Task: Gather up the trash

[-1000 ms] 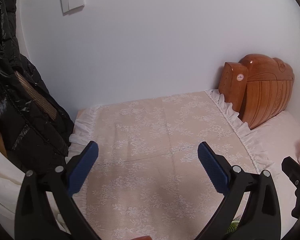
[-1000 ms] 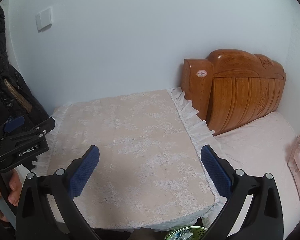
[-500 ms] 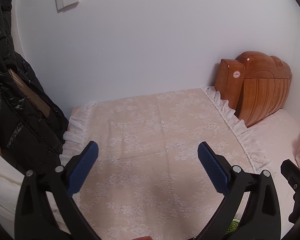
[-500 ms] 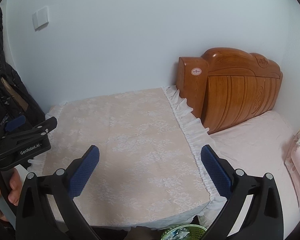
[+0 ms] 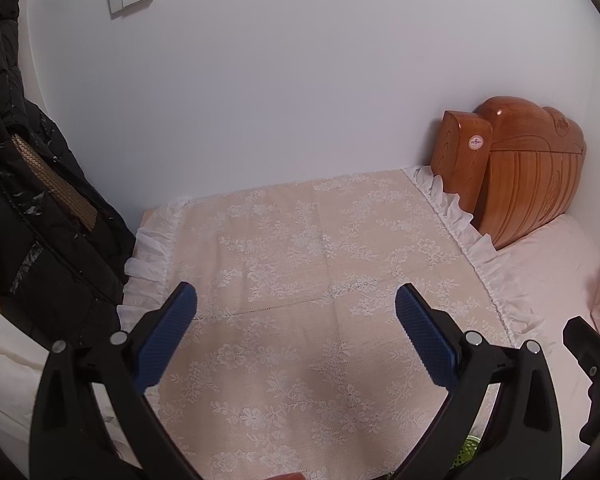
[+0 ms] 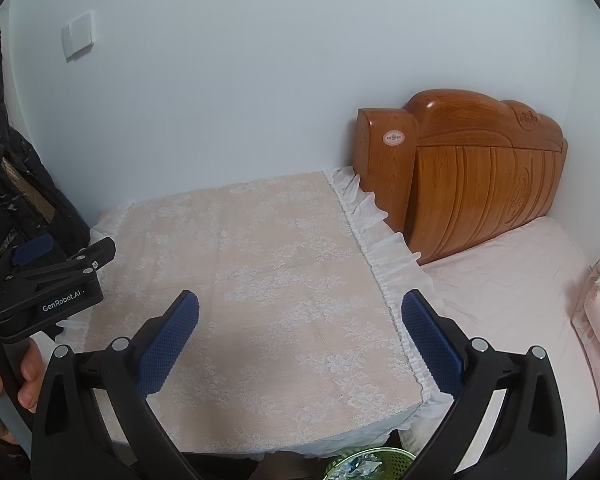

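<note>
Blue-padded fingers of the left gripper stand wide apart with nothing between them, hovering above a lace-covered table. Likewise the right gripper is spread and empty over the same lace. Below its right finger, at the table's near edge, a green basket holds crumpled trash. Beyond its right finger stands a wooden headboard.

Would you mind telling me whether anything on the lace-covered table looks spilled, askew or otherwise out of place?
Nothing stands out. The lace cloth lies flat and bare, with no spill or litter on it. Both grippers, left and right, are open and empty above it.
</note>
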A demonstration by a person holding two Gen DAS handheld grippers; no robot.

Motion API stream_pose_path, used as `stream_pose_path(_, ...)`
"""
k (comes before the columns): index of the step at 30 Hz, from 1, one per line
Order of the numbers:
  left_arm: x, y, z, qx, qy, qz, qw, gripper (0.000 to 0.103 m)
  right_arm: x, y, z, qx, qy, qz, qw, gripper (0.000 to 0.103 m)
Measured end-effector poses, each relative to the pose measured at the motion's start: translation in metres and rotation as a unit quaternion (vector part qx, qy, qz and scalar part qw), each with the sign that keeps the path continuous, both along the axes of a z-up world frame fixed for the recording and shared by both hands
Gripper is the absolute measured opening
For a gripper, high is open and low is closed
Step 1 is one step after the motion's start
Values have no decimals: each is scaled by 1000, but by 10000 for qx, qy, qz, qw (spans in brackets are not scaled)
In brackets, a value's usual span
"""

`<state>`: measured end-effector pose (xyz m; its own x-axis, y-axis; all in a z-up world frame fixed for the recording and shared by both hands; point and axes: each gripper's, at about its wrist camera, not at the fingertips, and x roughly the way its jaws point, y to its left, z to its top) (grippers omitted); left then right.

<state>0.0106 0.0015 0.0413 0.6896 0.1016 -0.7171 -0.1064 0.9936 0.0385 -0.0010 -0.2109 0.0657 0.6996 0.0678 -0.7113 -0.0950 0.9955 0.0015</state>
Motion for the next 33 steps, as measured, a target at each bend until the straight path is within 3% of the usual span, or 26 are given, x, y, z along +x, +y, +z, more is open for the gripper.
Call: stream_pose_path(33,9,-12,-8,13,153,-256,9996,95,8,-10,-17,41,202,-233,9995,101)
